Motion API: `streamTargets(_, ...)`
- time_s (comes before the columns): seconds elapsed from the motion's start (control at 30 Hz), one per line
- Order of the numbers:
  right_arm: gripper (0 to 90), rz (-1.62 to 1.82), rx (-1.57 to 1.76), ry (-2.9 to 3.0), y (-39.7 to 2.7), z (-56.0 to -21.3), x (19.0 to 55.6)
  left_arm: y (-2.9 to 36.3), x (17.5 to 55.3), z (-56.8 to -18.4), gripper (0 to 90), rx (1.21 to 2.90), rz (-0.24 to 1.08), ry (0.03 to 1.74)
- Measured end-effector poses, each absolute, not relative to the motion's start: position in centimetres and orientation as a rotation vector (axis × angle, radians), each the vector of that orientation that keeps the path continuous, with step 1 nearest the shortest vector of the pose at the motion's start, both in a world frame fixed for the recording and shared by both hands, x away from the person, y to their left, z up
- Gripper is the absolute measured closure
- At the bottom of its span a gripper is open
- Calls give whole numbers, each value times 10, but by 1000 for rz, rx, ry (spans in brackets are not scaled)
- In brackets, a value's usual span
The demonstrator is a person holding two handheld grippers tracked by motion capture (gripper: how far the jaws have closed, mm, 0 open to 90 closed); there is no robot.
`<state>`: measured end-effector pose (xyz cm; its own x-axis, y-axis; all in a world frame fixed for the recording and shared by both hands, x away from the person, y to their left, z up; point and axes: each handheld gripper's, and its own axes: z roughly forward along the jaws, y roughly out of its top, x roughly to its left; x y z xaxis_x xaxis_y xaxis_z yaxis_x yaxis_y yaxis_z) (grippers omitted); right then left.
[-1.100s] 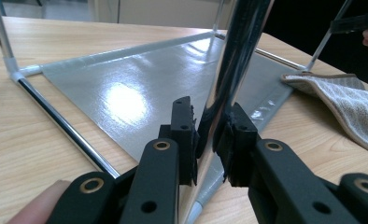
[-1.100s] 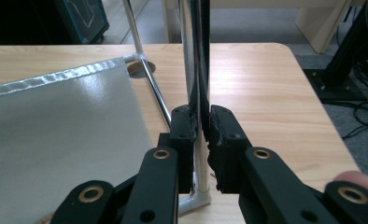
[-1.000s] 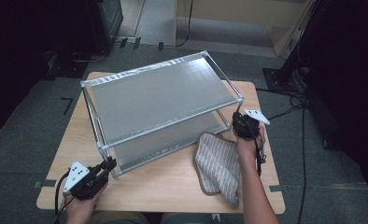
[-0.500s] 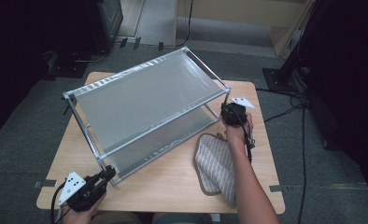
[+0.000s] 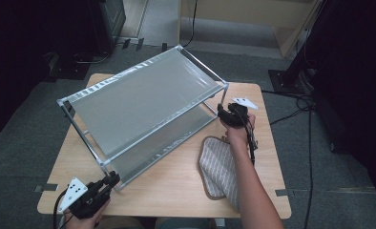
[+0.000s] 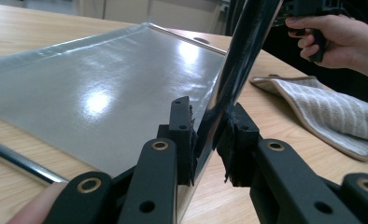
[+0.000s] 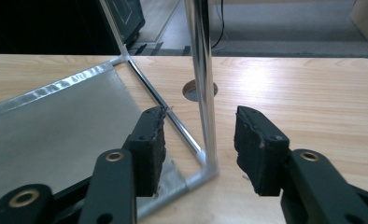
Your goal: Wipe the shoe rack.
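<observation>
High view: a two-tier metal rack (image 5: pixel 143 109) stands slantwise across the wooden surface (image 5: pixel 176 191), reaching from the near left corner toward the far right edge. The left gripper (image 5: pixel 110 180) is clamped on the rack's near left corner post. The right gripper (image 5: pixel 223 113) sits at the rack's right corner post, beside a striped cloth (image 5: pixel 219 167) lying near the right edge.

Left gripper view: the pads (image 6: pixel 184 126) press on the shiny post (image 6: pixel 240 65); the lower shelf (image 6: pixel 102 93) spreads behind.

Right gripper view: the right gripper (image 7: pixel 200 135) has just been opening its jaws; the upright post (image 7: pixel 203 79) stands between them, untouched by either pad.
</observation>
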<state>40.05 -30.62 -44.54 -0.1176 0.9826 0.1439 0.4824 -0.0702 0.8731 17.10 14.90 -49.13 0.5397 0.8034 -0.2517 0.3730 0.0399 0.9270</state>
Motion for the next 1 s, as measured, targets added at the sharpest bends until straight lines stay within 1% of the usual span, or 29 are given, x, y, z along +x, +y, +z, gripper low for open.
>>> streamTargets(0.23,455,1129,1495,1685,-307,-435,361,126,178,-491,773,1600,414,979)
streamTargets(0.43,440,1177,1424,1732,-297,-430,325,103,187,-491,775,1637,381,919)
streamTargets(0.8,430,1177,1314,1806,-277,-448,262,56,209,-489,780,1702,318,798)
streamTargets(0.97,426,1176,1305,1836,-275,-456,242,42,214,-489,780,1719,303,760)
streamTargets(1.0,425,1189,1304,1844,-275,-459,231,38,215,-489,777,1725,292,751)
